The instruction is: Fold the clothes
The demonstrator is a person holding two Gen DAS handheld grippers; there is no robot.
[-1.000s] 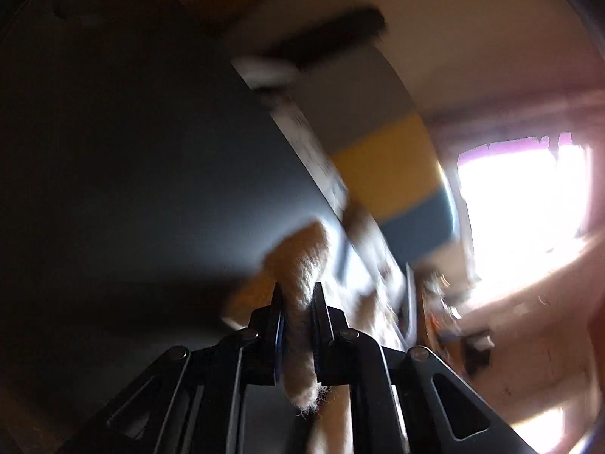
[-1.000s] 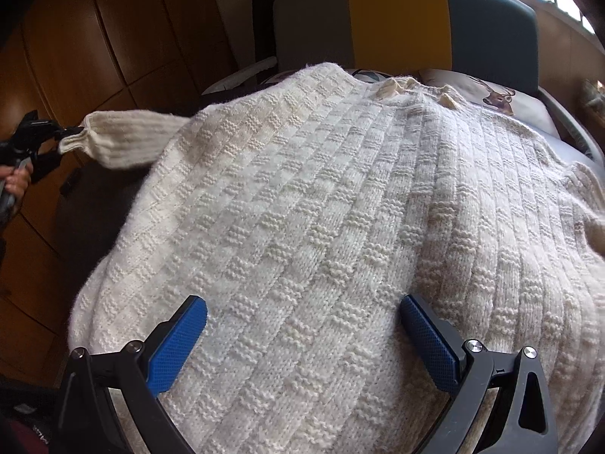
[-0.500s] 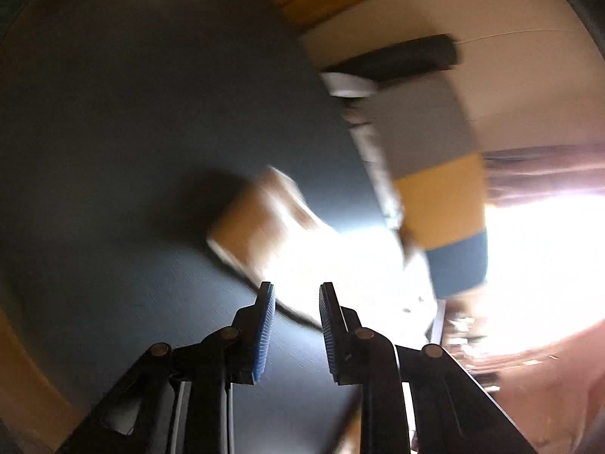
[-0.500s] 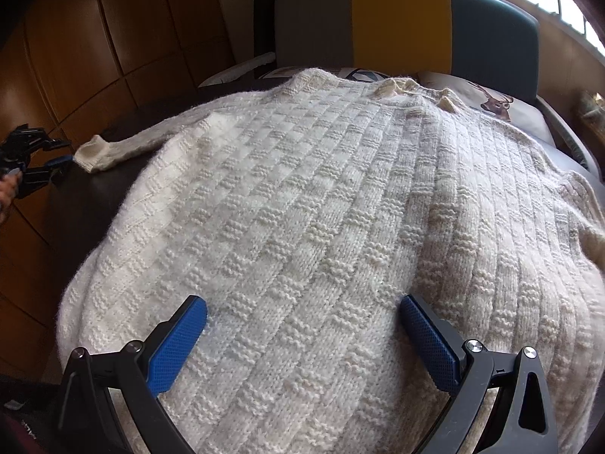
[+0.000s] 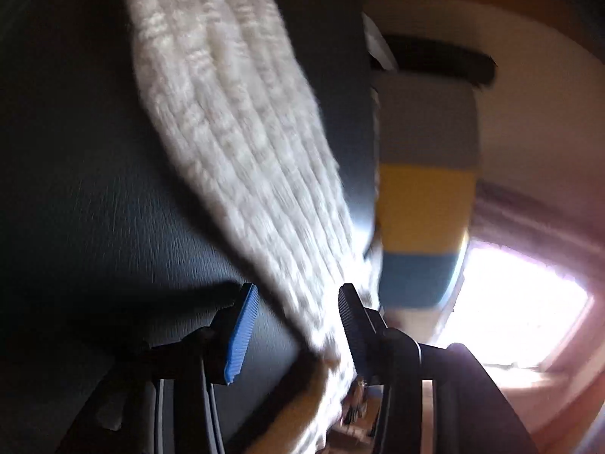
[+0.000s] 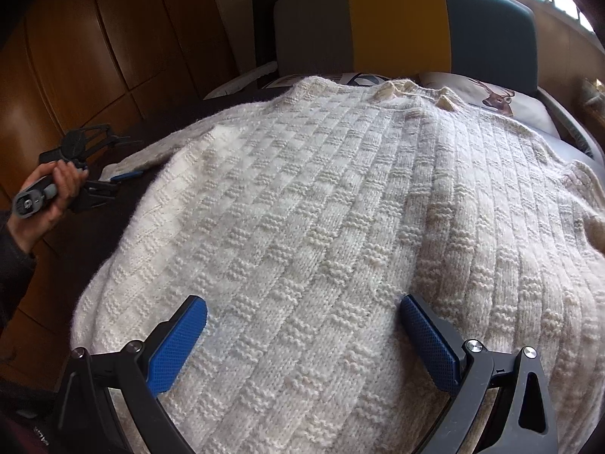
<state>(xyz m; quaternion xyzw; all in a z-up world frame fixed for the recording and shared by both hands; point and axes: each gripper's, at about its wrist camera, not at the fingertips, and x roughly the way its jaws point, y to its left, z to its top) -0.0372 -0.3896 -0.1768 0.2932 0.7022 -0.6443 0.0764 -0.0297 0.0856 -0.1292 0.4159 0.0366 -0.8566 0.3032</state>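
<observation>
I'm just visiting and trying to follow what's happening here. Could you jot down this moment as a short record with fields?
garment: cream knitted sweater, spread flat on a dark surface
sleeve: one sleeve stretched out sideways over the dark surface
left gripper: jaws open, the sleeve lying between them, not clamped
right gripper: jaws wide open above the sweater's body, holding nothing
behind: headboard in grey, yellow and teal
folding: no fold visible yet

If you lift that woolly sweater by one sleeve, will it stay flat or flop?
Probably flop: the cream knit sweater drapes limply over the bed, and its sleeve lies slack on the dark cover. The chunky knit looks fairly heavy, so it may sag.
</observation>
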